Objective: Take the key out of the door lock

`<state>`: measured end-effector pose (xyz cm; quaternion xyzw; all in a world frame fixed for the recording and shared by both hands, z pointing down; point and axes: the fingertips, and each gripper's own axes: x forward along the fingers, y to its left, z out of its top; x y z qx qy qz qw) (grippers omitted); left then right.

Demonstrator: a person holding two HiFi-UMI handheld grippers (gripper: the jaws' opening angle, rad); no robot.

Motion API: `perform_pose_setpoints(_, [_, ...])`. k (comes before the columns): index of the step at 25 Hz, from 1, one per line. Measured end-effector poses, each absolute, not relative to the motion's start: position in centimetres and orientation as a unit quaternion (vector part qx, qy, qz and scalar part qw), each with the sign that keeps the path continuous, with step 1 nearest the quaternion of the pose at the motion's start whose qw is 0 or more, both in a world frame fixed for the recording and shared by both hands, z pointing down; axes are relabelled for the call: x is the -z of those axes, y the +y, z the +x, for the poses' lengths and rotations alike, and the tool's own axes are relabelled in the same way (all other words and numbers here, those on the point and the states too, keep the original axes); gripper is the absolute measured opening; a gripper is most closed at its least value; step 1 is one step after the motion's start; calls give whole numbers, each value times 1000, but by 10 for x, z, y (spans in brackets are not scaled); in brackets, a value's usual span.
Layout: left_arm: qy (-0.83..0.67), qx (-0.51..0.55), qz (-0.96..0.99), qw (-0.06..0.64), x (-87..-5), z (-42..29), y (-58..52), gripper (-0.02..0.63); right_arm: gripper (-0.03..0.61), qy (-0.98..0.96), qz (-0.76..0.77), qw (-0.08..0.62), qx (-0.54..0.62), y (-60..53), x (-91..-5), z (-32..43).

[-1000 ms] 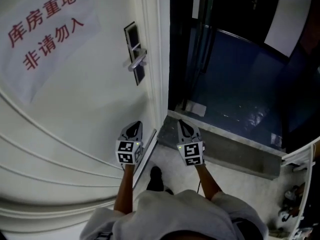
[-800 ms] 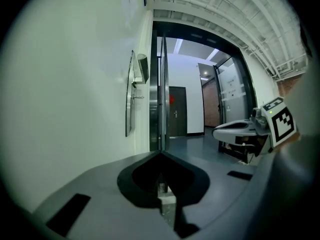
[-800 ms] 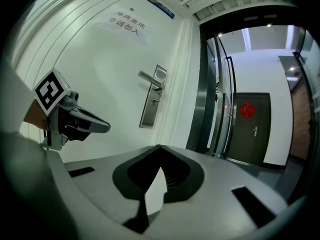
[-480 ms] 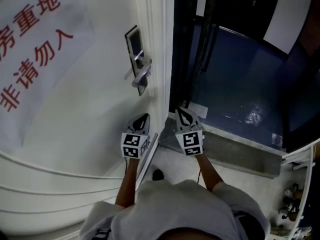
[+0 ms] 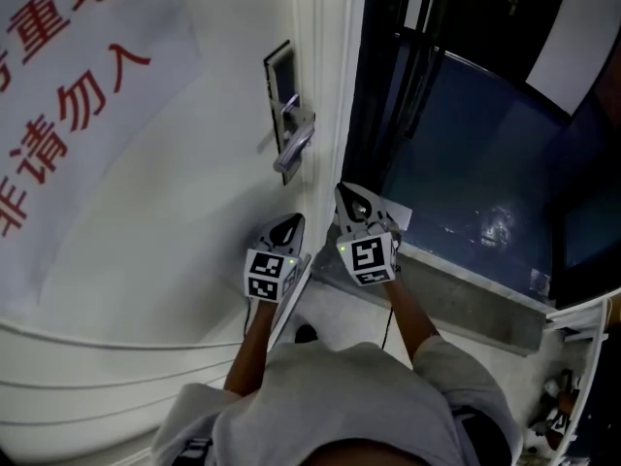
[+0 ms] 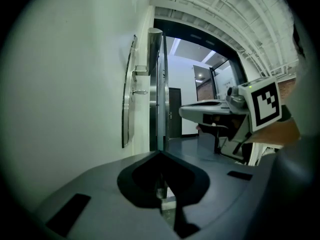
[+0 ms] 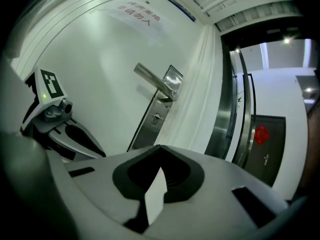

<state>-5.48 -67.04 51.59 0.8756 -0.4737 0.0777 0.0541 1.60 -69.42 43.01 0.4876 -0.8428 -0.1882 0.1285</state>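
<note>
The white door carries a steel lock plate with a lever handle. In the right gripper view the keyhole sits below the handle, with a small key stub in it. In the left gripper view the key sticks out of the plate. Below the lock, my left gripper is shut and empty beside the door face. My right gripper, also shut and empty, is by the door's edge just under the handle. Neither touches the key.
A paper sign with red characters hangs on the door at left. To the right, the open doorway shows a dark blue floor behind a stone threshold. A metal frame stands beyond the door edge.
Both grippers have risen toward the lock, the right one more, and now sit closer to the handle. The lock appears nearer and further right in the head view.
</note>
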Motion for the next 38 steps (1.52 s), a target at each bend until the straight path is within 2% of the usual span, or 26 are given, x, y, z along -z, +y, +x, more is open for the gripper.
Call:
perform_pose_setpoints(12, [-468, -83, 878, 59, -522, -55, -676, 18, 25, -757, 403, 255, 447, -720, -397, -31])
perform_pose_setpoints(23, [-466, -83, 879, 56, -525, -59, -678, 18, 26, -667, 353, 325, 571, -731, -399, -43])
perform_pose_setpoints(25, [-464, -82, 880, 58, -522, -58, -678, 18, 52, -666, 345, 328, 575, -734, -401, -45])
perform_pose_setpoints(27, [-461, -80, 882, 59, -519, -57, -678, 18, 155, -668, 343, 332, 570, -739, -402, -46])
perform_pose_setpoints(28, [-460, -79, 882, 59, -517, -56, -678, 18, 161, -667, 345, 334, 570, -742, -402, -47])
perform_pose_setpoints(32, [-456, -78, 884, 59, -517, -54, -678, 18, 157, -645, 349, 338, 590, -755, -400, -53])
perform_pose_setpoints(38, [-450, -76, 888, 58, -513, -53, -678, 18, 73, -629, 352, 333, 608, -765, -398, -65])
